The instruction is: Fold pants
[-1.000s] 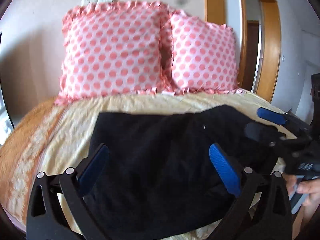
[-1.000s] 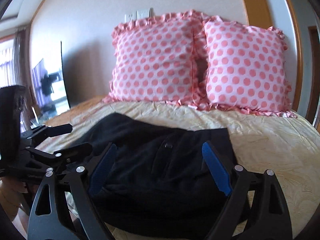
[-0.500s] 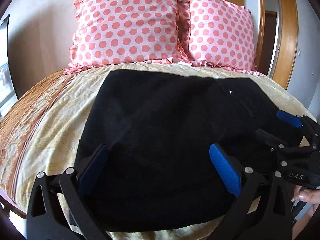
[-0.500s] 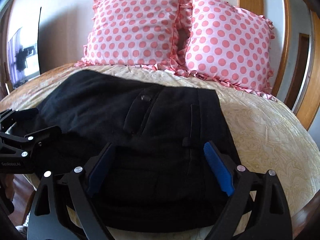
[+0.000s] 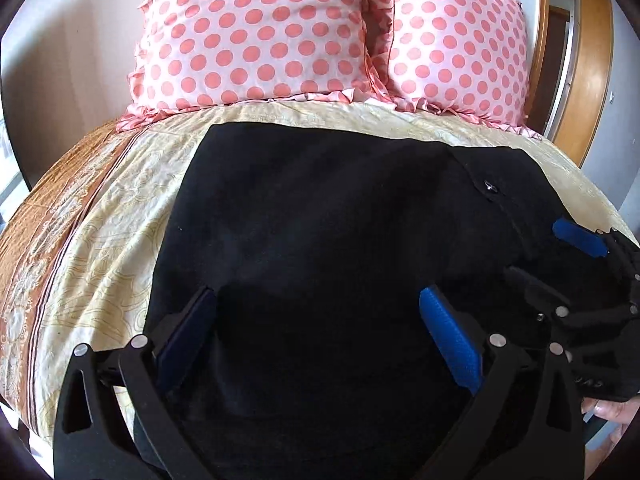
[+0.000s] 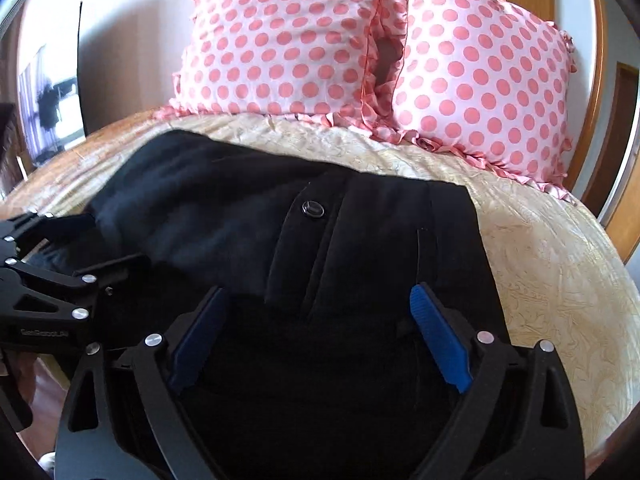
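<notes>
Both cameras have dropped nearer the black pants (image 5: 320, 248) on the bed (image 5: 100, 240), left hand-held gripper (image 5: 316, 328) and right hand-held gripper (image 6: 316, 320) spread wide, the right's pads at three o'clock in the left view.

- Both views are lit by soft daylight; the pillows (image 5: 256, 36) and the bedspread (image 5: 120, 216) are brightly and evenly rendered.
- In the right wrist view, a washed-out, overexposed window (image 6: 48, 92) is seen at the left edge.
- The black pants (image 5: 340, 240) are rendered as a near-featureless dark mass; little fold detail is resolved, though a button (image 6: 313, 209) is caught with a small highlight.
- Strong fisheye bending is seen: the door frame (image 5: 596, 60) is curved, and dark vignetting is present at the corners.
- Slight softness is noted in the right wrist view, especially along the pants' left edge.
</notes>
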